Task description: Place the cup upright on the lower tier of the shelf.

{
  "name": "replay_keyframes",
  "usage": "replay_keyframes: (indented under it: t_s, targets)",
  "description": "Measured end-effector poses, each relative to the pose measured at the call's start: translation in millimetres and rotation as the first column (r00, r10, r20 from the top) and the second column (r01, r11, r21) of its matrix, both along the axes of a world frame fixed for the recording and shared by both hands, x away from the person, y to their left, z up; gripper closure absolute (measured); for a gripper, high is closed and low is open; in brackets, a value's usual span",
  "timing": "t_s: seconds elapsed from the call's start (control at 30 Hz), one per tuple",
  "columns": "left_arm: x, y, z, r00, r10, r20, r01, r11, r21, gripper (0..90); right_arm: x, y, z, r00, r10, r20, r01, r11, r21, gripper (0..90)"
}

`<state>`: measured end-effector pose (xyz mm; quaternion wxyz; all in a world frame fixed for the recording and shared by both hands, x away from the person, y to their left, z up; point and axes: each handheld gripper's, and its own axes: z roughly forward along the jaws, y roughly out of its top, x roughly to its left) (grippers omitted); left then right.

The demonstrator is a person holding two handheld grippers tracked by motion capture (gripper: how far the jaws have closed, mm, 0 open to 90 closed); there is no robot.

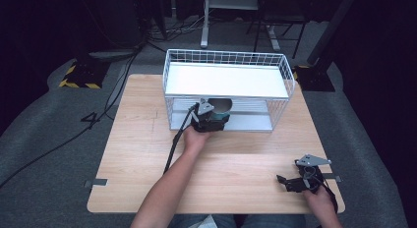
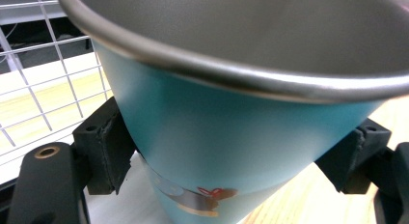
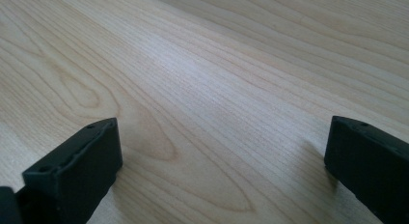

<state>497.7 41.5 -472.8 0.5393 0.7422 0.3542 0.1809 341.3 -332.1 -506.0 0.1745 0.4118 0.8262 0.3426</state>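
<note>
the left claw [image 1: 220, 119] is clamped on a teal cup [image 2: 212, 137], holding it at the open front of the white wire rack [image 1: 226, 58], at its lower shelf. the right claw [image 1: 285, 181] rests with jaws apart near the counter's [image 1: 142, 154] front right corner.

High view looks down on the worktop [image 1: 147, 154] from above; both tool views sit close, sharing its wood.

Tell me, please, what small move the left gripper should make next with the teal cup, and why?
Probably ease the teal cup down onto the lower shelf of the white wire rack, then open. The left gripper grips the cup's wall, already at the rack's open front; the right gripper rests open on the table.
</note>
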Motion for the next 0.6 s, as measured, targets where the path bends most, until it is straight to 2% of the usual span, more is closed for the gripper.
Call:
replay_keyframes:
  t_s: [0.1, 0.23, 0.47, 0.6]
  targets:
    - [3.0, -0.5, -0.5, 0.9999, 0.002, 0.01, -0.002, 0.9998, 0.02, 18.6, -0.2, 0.2, 0.0, 1.0, -0.003, 0.0, 0.003, 1.0, 0.0, 0.1]
    - [10.4, -3.9, -0.5, 0.9998, 0.019, -0.004, -0.019, 0.9991, 0.038, 18.6, -0.4, 0.4, 0.0, 1.0, -0.005, 0.0, 0.005, 1.0, 0.0, 0.1]
    - [18.8, -7.3, -1.4, 0.9993, 0.026, -0.028, -0.025, 0.9988, 0.042, 18.6, -0.4, 0.4, 0.0, 1.0, -0.005, 0.0, 0.005, 1.0, 0.0, 0.1]
    - [21.8, -6.5, -1.6, 0.9978, 0.047, -0.047, -0.043, 0.9967, 0.069, 18.5, -0.4, 0.4, 0.0, 1.0, -0.005, 0.0, 0.005, 1.0, 0.0, 0.1]
